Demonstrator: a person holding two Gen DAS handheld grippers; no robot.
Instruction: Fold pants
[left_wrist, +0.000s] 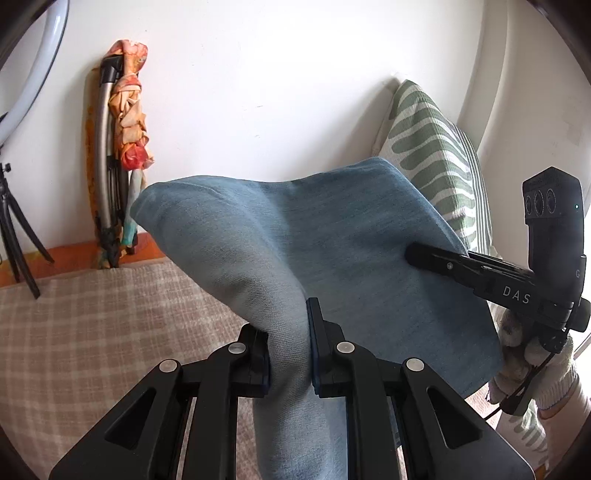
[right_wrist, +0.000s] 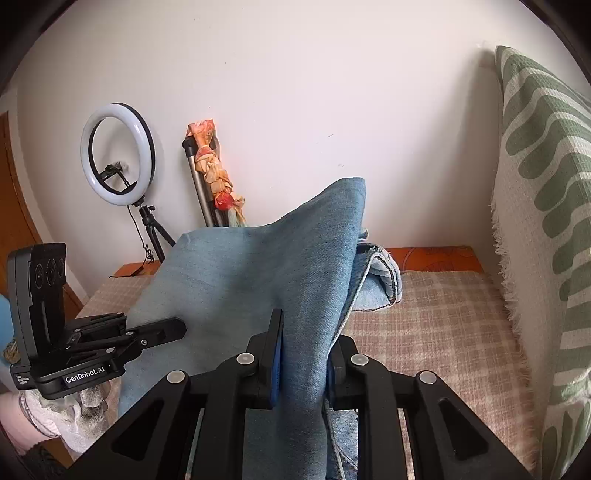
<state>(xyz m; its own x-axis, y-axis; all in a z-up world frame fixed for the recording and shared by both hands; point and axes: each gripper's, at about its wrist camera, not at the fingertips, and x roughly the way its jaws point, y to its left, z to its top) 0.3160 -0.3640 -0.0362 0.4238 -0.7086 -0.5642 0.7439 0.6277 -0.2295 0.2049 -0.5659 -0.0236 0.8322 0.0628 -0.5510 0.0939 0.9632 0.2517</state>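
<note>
The pants (left_wrist: 332, 236) are light blue denim, lifted off the bed and stretched between both grippers. My left gripper (left_wrist: 290, 350) is shut on a bunched fold of the denim, which hangs down between its fingers. My right gripper (right_wrist: 304, 362) is shut on another gathered edge of the pants (right_wrist: 258, 269). In the left wrist view the right gripper (left_wrist: 417, 254) reaches in from the right, its tip against the cloth. From the right wrist view, the left gripper (right_wrist: 173, 328) comes in from the left. Part of the pants (right_wrist: 384, 284) still lies crumpled on the bed.
The bed has a beige checked cover (left_wrist: 92, 332) with an orange edge (right_wrist: 436, 256). A green and white patterned cushion (right_wrist: 546, 221) leans at the right. A ring light on a tripod (right_wrist: 118, 155) and a folded stand with floral cloth (left_wrist: 125, 147) stand against the white wall.
</note>
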